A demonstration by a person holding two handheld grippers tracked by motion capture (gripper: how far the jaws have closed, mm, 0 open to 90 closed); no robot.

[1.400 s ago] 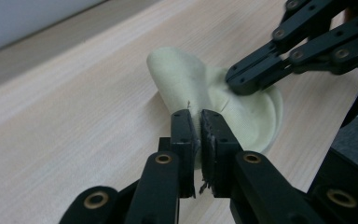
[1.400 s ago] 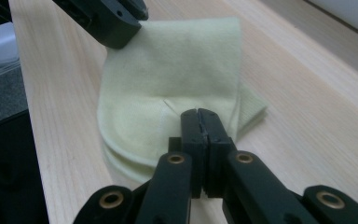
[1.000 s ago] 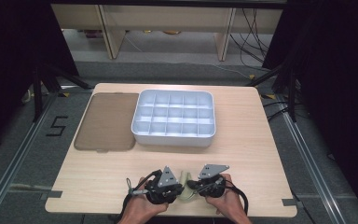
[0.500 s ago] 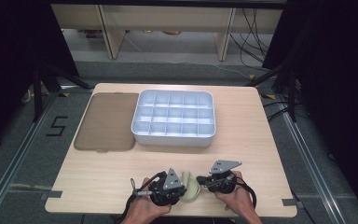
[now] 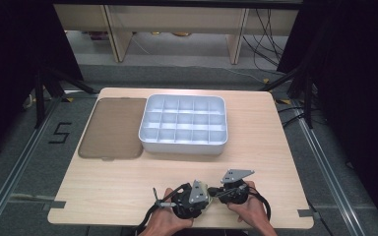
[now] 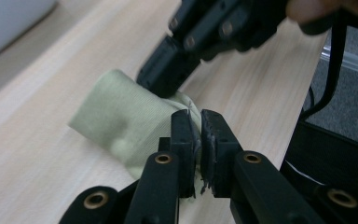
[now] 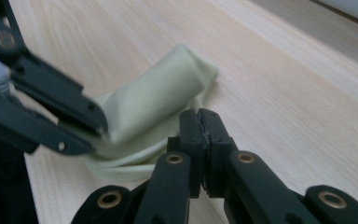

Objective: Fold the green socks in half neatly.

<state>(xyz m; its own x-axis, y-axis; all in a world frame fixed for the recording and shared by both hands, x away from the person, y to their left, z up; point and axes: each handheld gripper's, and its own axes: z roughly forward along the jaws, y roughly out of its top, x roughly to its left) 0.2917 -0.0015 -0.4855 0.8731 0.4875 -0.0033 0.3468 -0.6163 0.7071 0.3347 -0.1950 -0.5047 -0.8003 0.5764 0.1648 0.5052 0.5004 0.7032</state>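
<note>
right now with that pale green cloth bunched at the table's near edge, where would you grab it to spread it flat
Grip the pale green cloth at its free rolled end, the thick fold lying away from both grippers, coming in low along the table. The left gripper and right gripper are each shut on an edge at the near side, so that far end is probably the loosest part.

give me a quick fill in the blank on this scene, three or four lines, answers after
1. Both tongs are closed on a pale green ____, the left tongs pinching its edge.
2. The right tongs grip the same item low against the wooden ____.
3. The white compartment tray holds ____ in its cells.
4. The brown lid lies flat to the ____ of that tray in the high view.

Missing words: cloth; table; nothing; left
</note>
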